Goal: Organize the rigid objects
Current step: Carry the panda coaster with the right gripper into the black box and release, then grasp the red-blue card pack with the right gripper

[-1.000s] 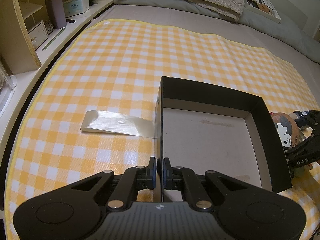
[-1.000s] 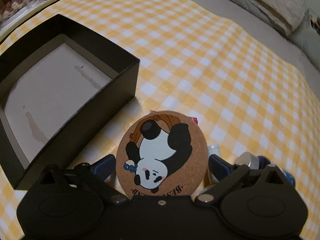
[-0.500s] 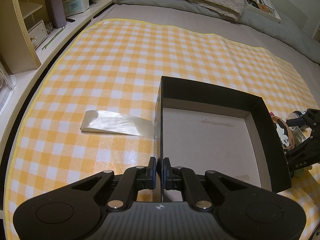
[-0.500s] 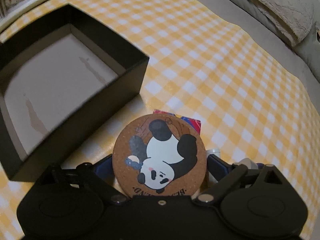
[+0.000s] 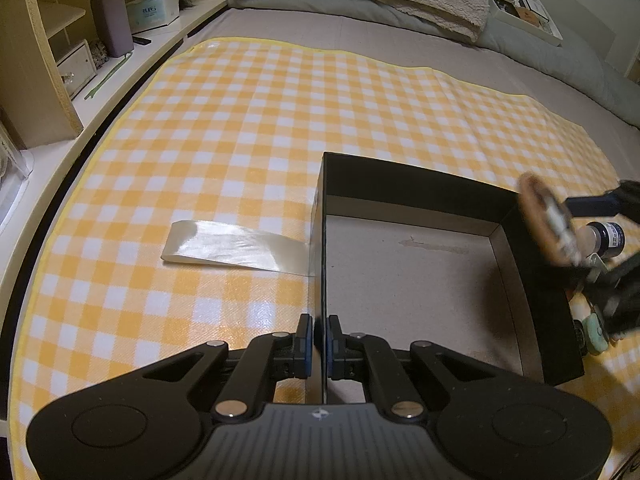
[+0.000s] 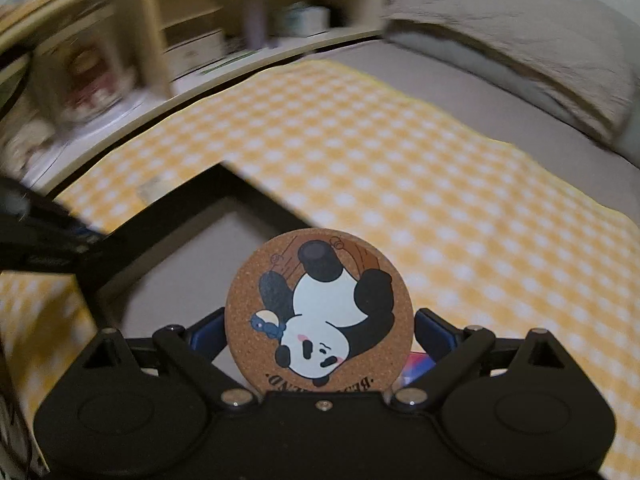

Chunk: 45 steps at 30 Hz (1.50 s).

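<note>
Right wrist view: the right gripper (image 6: 320,332) has its fingers clamped on a round cork coaster (image 6: 318,310) with a panda print, lifted above the black cardboard box (image 5: 532,280). The left gripper (image 5: 316,340) pinches the box's thin left wall. All on a glossy yellow checked cloth (image 5: 240,128) over a grey bed (image 5: 360,36).

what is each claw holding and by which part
Right claw: round cork panda coaster, by opposite edges. Left claw: black cardboard box, by its left wall.
</note>
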Motion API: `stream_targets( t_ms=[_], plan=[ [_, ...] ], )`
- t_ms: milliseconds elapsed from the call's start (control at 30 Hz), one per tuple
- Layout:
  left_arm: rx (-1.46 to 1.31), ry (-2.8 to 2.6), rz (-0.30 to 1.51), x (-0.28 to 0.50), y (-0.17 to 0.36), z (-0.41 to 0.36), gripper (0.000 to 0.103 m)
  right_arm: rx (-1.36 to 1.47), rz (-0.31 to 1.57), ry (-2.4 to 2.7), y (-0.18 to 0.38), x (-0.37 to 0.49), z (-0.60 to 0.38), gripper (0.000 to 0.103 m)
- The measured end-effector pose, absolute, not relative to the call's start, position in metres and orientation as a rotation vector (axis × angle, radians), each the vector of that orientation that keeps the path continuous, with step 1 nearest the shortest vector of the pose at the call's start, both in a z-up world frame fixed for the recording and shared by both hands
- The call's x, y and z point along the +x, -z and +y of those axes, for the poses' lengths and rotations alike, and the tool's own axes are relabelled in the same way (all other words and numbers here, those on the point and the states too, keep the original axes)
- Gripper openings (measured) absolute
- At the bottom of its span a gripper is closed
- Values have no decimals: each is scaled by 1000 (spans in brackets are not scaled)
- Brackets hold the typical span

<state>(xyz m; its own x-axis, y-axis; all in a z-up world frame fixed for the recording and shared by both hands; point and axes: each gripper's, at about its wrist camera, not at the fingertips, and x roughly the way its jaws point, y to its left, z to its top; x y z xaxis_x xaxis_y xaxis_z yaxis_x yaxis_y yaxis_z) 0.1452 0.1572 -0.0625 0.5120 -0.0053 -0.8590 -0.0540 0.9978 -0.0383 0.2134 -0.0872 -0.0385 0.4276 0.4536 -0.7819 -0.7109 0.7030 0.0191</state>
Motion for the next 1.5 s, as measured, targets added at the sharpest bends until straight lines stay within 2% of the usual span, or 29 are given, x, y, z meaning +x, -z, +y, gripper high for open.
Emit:
stream_targets(
  t_ms=[133,300,567,733,900,1033,1200,1333,1500],
  plan=[
    [-63,-28,1033,145,62,157,7,-412,845,-804,54,202,-62,97],
    [-66,-26,1034,145,62,157,8,-424,843,-751,59,203,-53,102],
    [-72,-27,1038,142,61,157,9,-340,864,-757,44,208,-72,102],
    [-68,-31,1037,142,61,158,9,-222,797,-717,19,217,-99,101],
    [-68,-32,1038,143,61,158,9,-132,779,-614,8,232,-133,91],
    [-68,-32,1038,142,61,158,9,-84,807,-551,14,243,-159,86],
    [-68,-32,1038,143,61,158,10,-105,888,-531,39,245,-173,83],
    [-67,-35,1038,143,60,159,10,-192,961,-539,66,240,-174,74],
    [-67,-34,1039,143,61,160,9,-233,1036,-517,89,245,-173,73]
  ],
)
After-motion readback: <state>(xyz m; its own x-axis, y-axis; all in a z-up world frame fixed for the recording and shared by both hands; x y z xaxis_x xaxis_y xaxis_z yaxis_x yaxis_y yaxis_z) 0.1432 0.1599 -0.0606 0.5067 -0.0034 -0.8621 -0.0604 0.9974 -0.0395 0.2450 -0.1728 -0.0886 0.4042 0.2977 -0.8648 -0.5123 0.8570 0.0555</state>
